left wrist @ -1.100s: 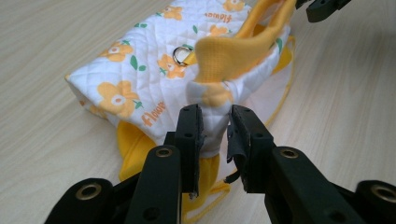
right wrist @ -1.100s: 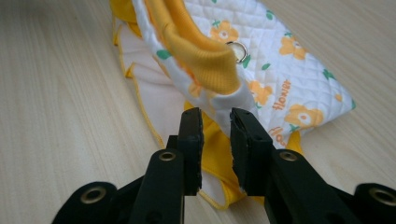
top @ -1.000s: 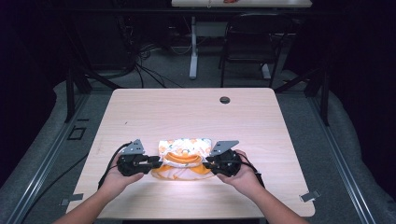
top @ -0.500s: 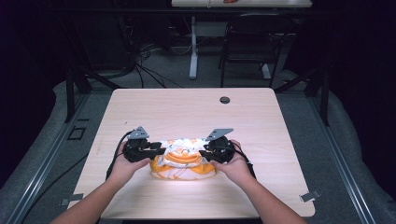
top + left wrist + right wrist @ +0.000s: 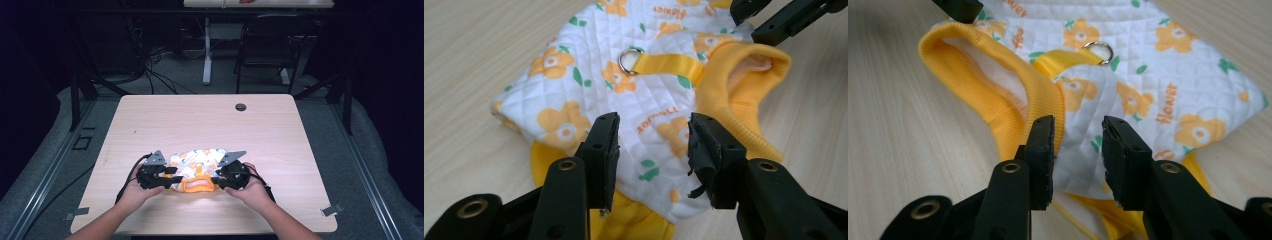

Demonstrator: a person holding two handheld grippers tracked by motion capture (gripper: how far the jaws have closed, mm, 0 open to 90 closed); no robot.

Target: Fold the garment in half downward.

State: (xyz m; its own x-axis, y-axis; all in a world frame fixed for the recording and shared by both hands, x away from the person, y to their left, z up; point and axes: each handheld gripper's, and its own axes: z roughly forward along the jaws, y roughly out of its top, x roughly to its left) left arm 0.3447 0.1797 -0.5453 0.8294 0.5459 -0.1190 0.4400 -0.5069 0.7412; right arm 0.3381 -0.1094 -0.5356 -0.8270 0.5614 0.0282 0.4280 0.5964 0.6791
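Spreading across the near half of your light wooden table (image 5: 210, 125), the small quilted white garment with orange flowers and yellow ribbed trim (image 5: 196, 167) lies flat between your hands, its long axis running from you towards the far edge, the yellow ribbed collar (image 5: 196, 185) pointing back at you. Your left gripper (image 5: 169, 177) sits at its left edge and your right gripper (image 5: 216, 181) at its right, both aimed inward across the cloth. On each, the jaws have just been opening and stand spread, with quilted fabric below the gap and the pads off it. The two gripper views give you what the high view cannot: the metal D-ring (image 5: 628, 59) on its yellow strap (image 5: 669, 64), the printed "flower" lettering, and the collar's open mouth.
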